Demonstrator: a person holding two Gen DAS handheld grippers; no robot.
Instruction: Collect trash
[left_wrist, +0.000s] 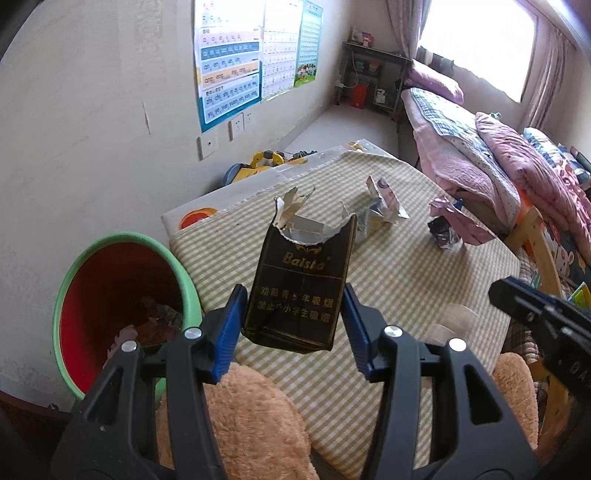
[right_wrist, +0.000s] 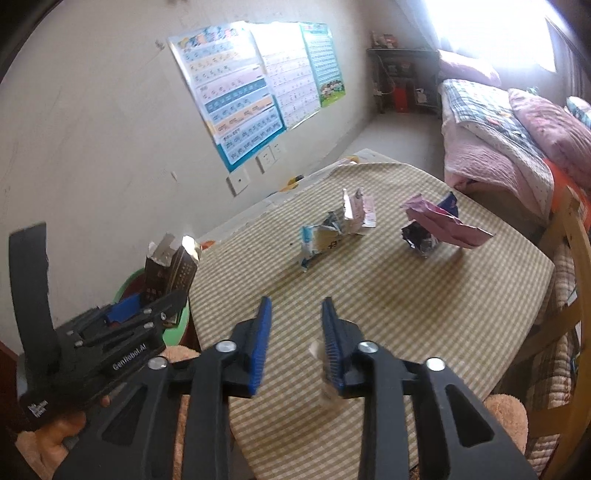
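Two grippers hover near the table's (right_wrist: 424, 317) near edge. Left gripper (left_wrist: 293, 306) clamps a torn dark cigarette pack (left_wrist: 301, 284), held above the table edge beside the green bin (left_wrist: 92, 258) at left. Right gripper (right_wrist: 295, 317) is parted, holding nothing. Farther off, crumpled wrappers (right_wrist: 334, 229) and a pink packet (right_wrist: 443, 223) lie on the checked cloth.

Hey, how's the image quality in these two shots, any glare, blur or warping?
Left wrist view: the window is blown out white, walls bow from fisheye, yet the print on the cigarette pack reads sharp. Right wrist view: the same window glares, and a blurry pale smear sits beside the right gripper.
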